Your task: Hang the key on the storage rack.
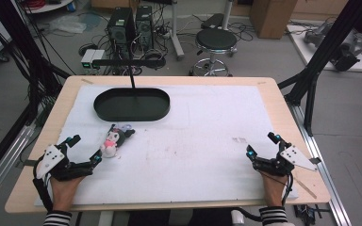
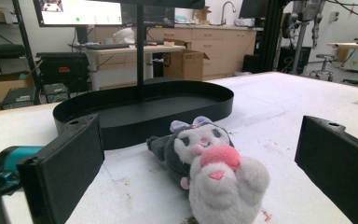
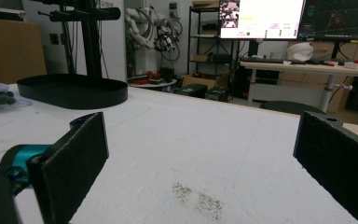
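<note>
My left gripper (image 1: pixel 85 149) has its jaws spread wide, pinching nothing; in the left gripper view they stand apart on either side of the plush toy (image 2: pixel 209 170), which lies on the table between and just ahead of them without touching either one. From the high view the toy (image 1: pixel 114 138) sits just beside my left gripper's inner jaw tip, a small grey, white and pink figure lying on its side on the white mat (image 1: pixel 193 155). Just past it is the black oval tray (image 1: pixel 132 104), near the toy but apart from it, with a thin black post rising from its middle. My right gripper (image 1: pixel 263 145) is also spread open and holds nothing; in the right gripper view its jaws frame bare white mat with a faint dark smudge (image 3: pixel 198 198) ahead of them. The two grippers rest well apart, one near each lower corner of the mat, with my hands in striped sleeves (image 1: pixel 57 218) behind them. The mat covers a pale wooden table (image 1: pixel 283 101).
</note>
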Demonstrator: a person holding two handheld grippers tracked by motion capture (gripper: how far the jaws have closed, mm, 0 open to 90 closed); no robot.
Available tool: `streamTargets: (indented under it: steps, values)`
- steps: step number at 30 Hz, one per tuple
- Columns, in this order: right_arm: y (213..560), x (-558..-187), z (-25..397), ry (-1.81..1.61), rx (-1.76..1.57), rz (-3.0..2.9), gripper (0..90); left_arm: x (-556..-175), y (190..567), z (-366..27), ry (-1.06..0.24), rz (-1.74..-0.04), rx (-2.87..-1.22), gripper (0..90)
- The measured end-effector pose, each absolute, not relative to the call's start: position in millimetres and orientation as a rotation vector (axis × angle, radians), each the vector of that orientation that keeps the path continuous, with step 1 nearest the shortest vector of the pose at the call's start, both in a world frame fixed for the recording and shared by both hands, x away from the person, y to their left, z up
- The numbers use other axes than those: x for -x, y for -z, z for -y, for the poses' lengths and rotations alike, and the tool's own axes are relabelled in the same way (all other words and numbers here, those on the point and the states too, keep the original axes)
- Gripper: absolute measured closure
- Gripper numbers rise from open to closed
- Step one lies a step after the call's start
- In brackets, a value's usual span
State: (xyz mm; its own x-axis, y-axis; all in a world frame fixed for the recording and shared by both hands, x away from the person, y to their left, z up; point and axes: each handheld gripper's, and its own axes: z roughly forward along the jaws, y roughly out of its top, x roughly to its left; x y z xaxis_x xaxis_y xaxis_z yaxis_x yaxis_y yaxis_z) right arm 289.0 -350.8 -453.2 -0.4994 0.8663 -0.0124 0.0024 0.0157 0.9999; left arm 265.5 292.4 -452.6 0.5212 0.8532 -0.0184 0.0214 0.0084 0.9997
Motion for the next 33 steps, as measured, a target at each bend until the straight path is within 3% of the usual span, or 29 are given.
streamTargets:
  steps: [12, 33]
  values:
    - [453.2, -288.6, 350.6, -1.570, -0.913, -1.598, 2.1, -268.6, 443.4, -294.9, -0.729, -0.850, -1.473, 1.7]
    - [453.3, -288.7, 350.5, -1.567, -0.909, -1.600, 2.1, -303.0, 381.2, -282.0, -0.624, -0.839, -1.773, 1.7]
